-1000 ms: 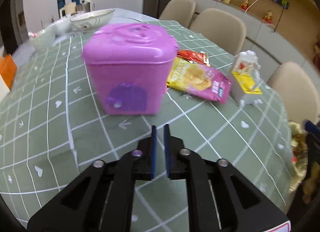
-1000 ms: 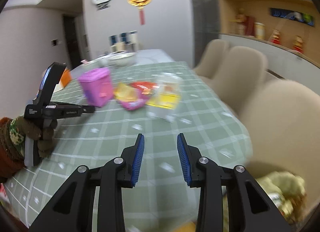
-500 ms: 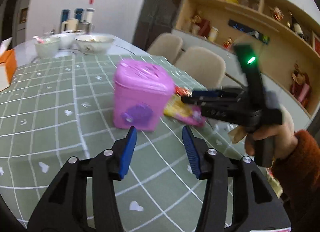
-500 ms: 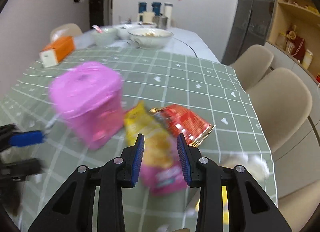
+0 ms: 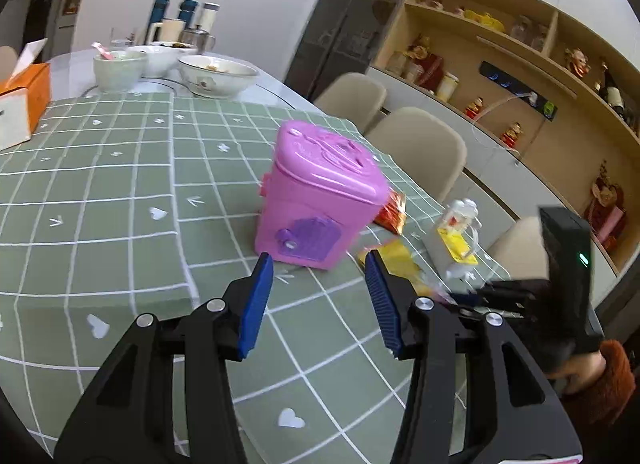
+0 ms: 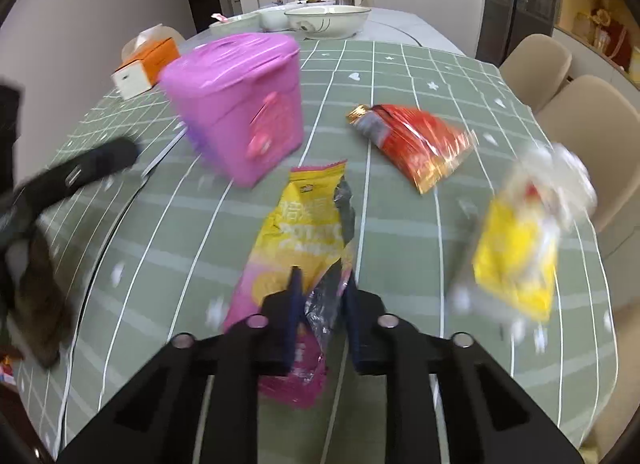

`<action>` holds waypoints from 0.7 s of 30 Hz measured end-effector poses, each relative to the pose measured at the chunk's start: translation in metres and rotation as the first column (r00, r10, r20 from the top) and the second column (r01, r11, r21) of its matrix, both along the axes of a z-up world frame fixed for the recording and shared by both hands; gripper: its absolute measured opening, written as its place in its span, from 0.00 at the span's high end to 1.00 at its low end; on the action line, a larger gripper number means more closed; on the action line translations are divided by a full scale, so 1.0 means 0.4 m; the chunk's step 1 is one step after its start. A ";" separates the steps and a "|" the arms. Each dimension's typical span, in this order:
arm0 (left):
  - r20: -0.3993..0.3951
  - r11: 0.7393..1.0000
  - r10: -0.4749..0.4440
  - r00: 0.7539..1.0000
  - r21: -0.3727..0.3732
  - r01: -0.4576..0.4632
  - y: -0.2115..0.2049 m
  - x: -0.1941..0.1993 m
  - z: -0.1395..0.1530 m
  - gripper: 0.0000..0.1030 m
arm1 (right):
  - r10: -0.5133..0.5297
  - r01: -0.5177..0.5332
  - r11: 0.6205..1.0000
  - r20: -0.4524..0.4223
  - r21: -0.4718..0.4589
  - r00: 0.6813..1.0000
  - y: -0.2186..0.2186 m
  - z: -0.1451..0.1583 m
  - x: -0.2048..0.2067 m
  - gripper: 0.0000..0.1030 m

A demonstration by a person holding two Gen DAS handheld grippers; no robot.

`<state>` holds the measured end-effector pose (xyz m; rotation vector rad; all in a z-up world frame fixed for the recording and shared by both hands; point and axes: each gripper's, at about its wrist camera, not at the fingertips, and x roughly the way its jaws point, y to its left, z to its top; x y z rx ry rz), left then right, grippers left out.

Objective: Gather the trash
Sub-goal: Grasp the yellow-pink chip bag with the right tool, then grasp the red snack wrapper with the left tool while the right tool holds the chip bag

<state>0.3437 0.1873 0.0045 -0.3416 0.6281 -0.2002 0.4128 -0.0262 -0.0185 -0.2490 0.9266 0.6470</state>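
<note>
Tablecloth; right gripper closing around chip bag

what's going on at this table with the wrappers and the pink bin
A person is clearing snack trash with a handheld gripper in each hand. The right gripper is closing, with the yellow-and-pink chip bag between its jaws on the green checked tablecloth. The left gripper is open and empty, facing the pink bin, lid closed. A red wrapper and a yellow-labelled packet still lie nearby.
</note>
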 end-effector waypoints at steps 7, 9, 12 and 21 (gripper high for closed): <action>-0.028 0.984 -0.172 0.985 0.037 0.173 -0.100 0.008 0.009 0.55 | -0.194 0.183 0.979 0.120 0.090 0.974 -0.208 0.030 -0.153 0.94; -0.032 0.978 -0.196 0.980 0.071 0.197 -0.153 0.017 0.012 0.54 | -0.245 0.232 0.968 0.161 0.098 0.956 -0.255 0.035 -0.169 0.94; -0.065 0.982 -0.176 0.982 0.062 0.180 -0.227 0.067 0.011 0.54 | -0.271 0.252 0.961 0.211 0.115 0.939 -0.290 0.034 -0.184 0.94; -0.185 0.999 0.018 0.983 0.048 -0.009 -0.279 0.287 -0.036 0.50 | -0.275 0.242 0.958 0.264 0.151 0.925 -0.357 0.031 -0.228 0.94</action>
